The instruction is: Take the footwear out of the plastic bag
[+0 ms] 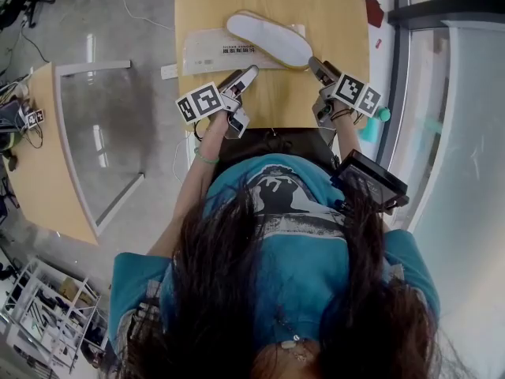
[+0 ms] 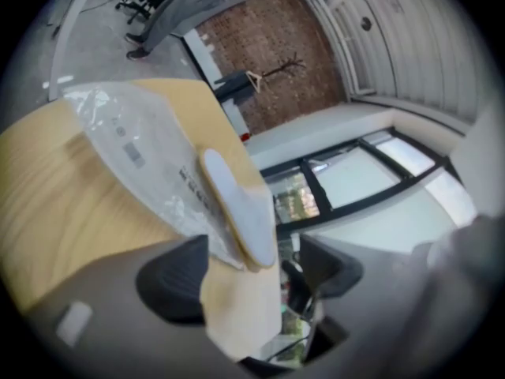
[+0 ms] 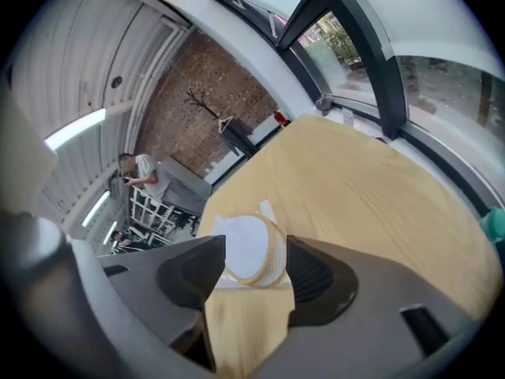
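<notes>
Jaws on my left gripper (image 1: 243, 79) and right gripper (image 1: 319, 68) stand spread, holding nothing. On the counter (image 1: 335, 10) the slipper (image 1: 268, 38) lies over the plastic bag (image 1: 207, 52), long axis ten-to-four o'clock. Its near end sits just at eleven o'clock of my right jaws, the nearer ones.

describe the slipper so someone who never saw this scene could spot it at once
On the light wooden table in front of the person lies a flat clear plastic bag with print. The slipper lies slantwise across the bag's right end. It is the only white, tan-rimmed oval there.
</notes>
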The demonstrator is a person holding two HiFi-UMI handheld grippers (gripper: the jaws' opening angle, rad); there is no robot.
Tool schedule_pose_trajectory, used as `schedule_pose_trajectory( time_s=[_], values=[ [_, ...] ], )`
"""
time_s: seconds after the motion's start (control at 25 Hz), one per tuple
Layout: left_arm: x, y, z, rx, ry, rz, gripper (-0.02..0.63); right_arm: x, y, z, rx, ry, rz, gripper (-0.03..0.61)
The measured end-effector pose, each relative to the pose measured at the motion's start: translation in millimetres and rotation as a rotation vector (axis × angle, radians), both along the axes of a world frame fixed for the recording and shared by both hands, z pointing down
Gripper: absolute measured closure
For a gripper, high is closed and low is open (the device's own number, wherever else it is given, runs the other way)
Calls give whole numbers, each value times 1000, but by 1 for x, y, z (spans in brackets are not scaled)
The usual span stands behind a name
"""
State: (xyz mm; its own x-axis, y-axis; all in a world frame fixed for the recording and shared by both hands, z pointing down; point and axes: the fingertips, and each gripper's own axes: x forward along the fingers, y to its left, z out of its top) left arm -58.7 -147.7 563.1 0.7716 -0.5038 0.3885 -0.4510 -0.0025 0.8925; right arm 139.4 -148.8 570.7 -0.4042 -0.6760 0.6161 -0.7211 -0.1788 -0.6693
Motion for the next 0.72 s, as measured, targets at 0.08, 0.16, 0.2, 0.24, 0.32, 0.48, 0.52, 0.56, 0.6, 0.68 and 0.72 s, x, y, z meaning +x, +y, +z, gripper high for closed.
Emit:
schedule_pose_trajectory(
  time_s=[0.08,0.16,0.2,0.24,0.32,0.48,0.52,0.56,0.6,0.68,0.72],
  values=[
    [0,1,0,12,-2,26,259,-6,1,-12,48,-63,-13,357],
    [0,3,-1,32,-5,58,284,-12,4,-20,83,-97,-14,357],
    [-2,3,0,47,-12,73,295,-16,5,-23,100,-105,-10,357],
    [-5,3,1,63,-24,88,298,-20,6,-26,116,-107,-5,357],
    [-11,4,6,87,-56,123,298,-24,8,-27,141,-87,7,357],
    [-11,7,8,133,-87,173,352,-8,23,-29,148,-12,60,378],
    [-11,8,6,141,-78,173,383,-5,26,-32,152,-9,82,409],
    [-12,8,6,146,-67,170,402,-3,29,-35,157,-15,102,450],
    [-13,8,5,149,-59,166,414,-3,30,-36,160,-27,116,477],
    [-18,10,7,160,-64,161,439,-10,33,-36,158,-42,107,497],
    [-22,11,9,169,-82,160,455,-14,36,-36,154,-35,90,505]
  ],
)
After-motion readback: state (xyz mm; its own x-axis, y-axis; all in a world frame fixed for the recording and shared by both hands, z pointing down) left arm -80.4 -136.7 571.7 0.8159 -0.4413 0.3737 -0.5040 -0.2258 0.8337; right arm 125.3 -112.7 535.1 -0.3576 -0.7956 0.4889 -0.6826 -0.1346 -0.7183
